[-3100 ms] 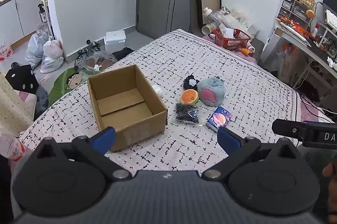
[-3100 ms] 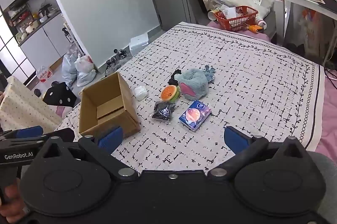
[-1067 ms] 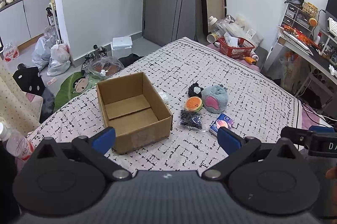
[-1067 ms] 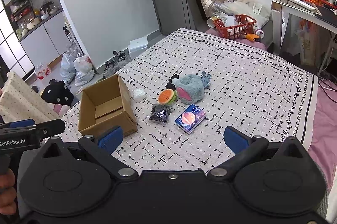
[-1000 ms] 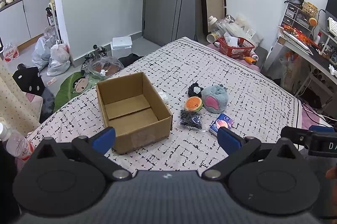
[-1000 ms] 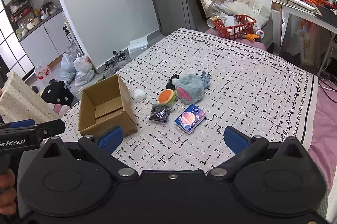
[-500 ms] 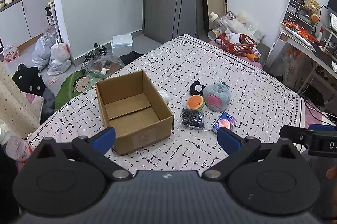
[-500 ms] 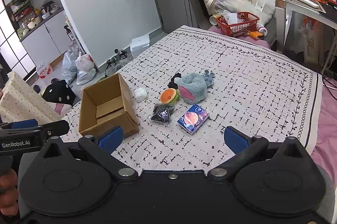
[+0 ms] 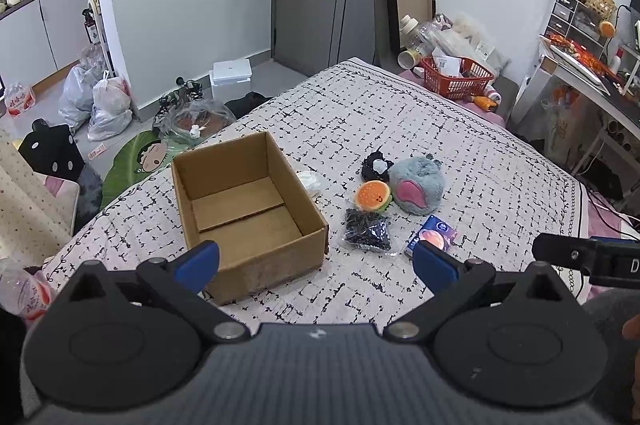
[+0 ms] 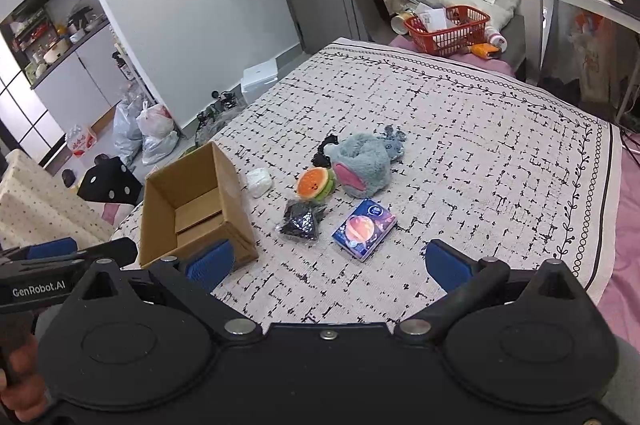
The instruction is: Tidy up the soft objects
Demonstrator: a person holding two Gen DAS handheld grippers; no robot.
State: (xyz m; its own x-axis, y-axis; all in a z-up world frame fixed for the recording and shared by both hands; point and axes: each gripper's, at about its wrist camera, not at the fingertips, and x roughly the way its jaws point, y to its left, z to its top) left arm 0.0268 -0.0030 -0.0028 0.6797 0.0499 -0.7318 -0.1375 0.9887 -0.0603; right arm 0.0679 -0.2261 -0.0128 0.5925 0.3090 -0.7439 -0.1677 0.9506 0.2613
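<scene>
An open, empty cardboard box (image 9: pixel 244 213) (image 10: pixel 192 209) sits on the patterned bedspread. To its right lie a grey plush toy (image 9: pixel 416 187) (image 10: pixel 362 165), an orange burger plush (image 9: pixel 373 196) (image 10: pixel 315 185), a black plush (image 9: pixel 375 165), a clear bag of dark pieces (image 9: pixel 367 231) (image 10: pixel 301 221), a blue tissue pack (image 9: pixel 434 239) (image 10: pixel 363 233) and a small white soft item (image 9: pixel 310 181) (image 10: pixel 258 181). My left gripper (image 9: pixel 316 261) is open and empty, held above the box's near edge. My right gripper (image 10: pixel 330 261) is open and empty, held above the bedspread short of the tissue pack.
A red basket (image 9: pixel 456 77) (image 10: pixel 448 29) with clutter stands past the bed's far corner. A desk (image 9: pixel 580 81) is at the right. Bags and a white bin (image 9: pixel 232 77) sit on the floor at the left. The bedspread (image 10: pixel 480 145) has bare room at the right.
Both grippers have drifted slightly toward the bed, so the box and toys look a little nearer. Both stay open and nothing on the bed has moved.
</scene>
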